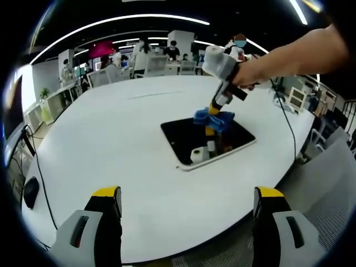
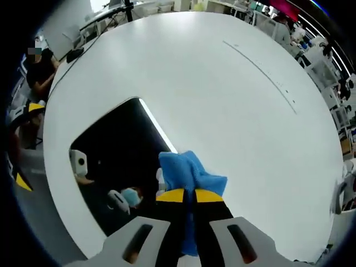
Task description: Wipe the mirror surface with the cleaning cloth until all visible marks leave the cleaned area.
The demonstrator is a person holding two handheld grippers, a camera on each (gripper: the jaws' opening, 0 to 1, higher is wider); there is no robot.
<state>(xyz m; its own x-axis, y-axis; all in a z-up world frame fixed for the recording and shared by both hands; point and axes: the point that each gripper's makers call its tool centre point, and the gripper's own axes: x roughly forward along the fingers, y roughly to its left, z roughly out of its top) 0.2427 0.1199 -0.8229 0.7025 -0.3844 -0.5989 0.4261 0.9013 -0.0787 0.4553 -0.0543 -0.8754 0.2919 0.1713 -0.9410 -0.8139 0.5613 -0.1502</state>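
Nearest in the left gripper view, the left gripper (image 1: pixel 186 208) hangs with jaws wide apart and empty over the near edge of the white table (image 1: pixel 111 128). Farther in lies one mirror (image 1: pixel 189 139), dark and flat, and on it one blue cleaning cloth (image 1: pixel 214 118), pinched in the right gripper (image 2: pixel 184 196), jaws closed tight on it. Beyond, an office with desks, several people and ceiling light strips. No legible writing.
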